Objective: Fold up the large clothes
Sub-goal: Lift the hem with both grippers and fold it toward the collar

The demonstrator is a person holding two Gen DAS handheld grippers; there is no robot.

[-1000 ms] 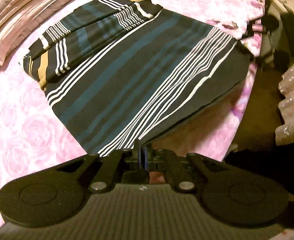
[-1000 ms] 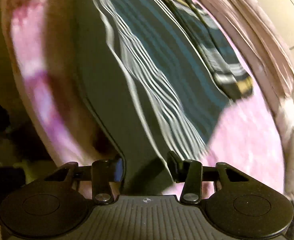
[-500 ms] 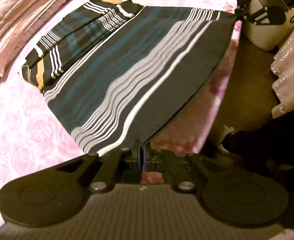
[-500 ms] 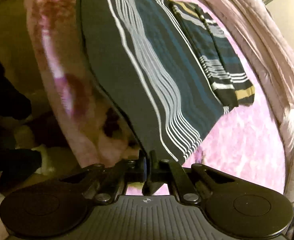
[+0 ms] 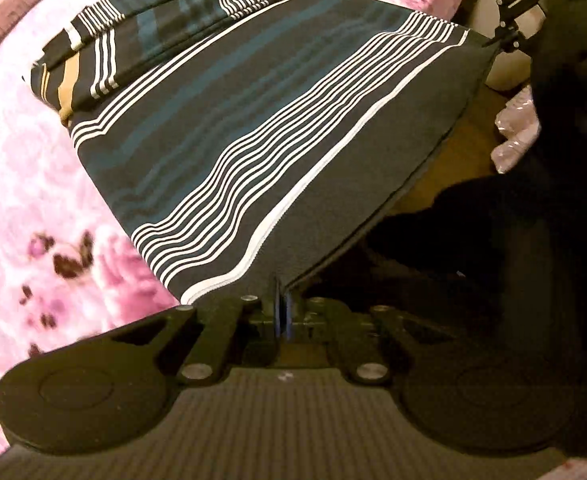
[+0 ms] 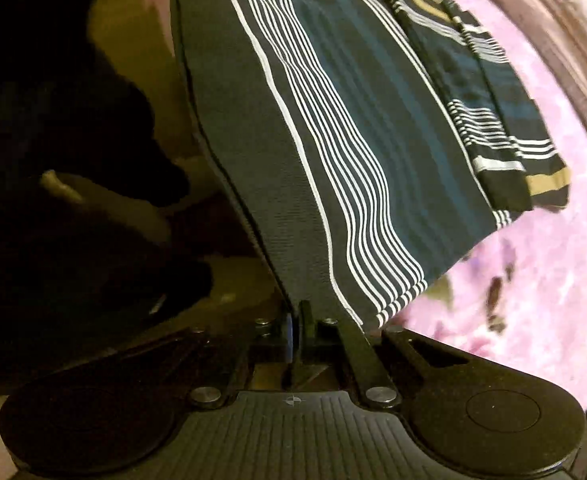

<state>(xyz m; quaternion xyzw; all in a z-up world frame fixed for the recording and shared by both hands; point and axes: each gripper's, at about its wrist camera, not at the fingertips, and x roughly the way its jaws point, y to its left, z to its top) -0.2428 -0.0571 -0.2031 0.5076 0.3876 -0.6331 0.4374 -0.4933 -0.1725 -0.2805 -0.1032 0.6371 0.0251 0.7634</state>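
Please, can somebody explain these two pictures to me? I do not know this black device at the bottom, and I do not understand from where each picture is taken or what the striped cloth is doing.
There is no robot here. A person holds a pair of hand tongs in each hand, and each pair carries a wide-angle camera looking along its two fingers. So the black shape at the bottom is the tool itself.

One picture looks from the left tongs, the other from the right tongs. Both are shut on the near hem of a dark striped garment, one at each corner, and the hem is stretched tight between them. In the left picture you can see the right tongs at the far corner.

The rest of the garment lies on a bed with a pink flowered blanket. The sleeves appear to be folded in already.
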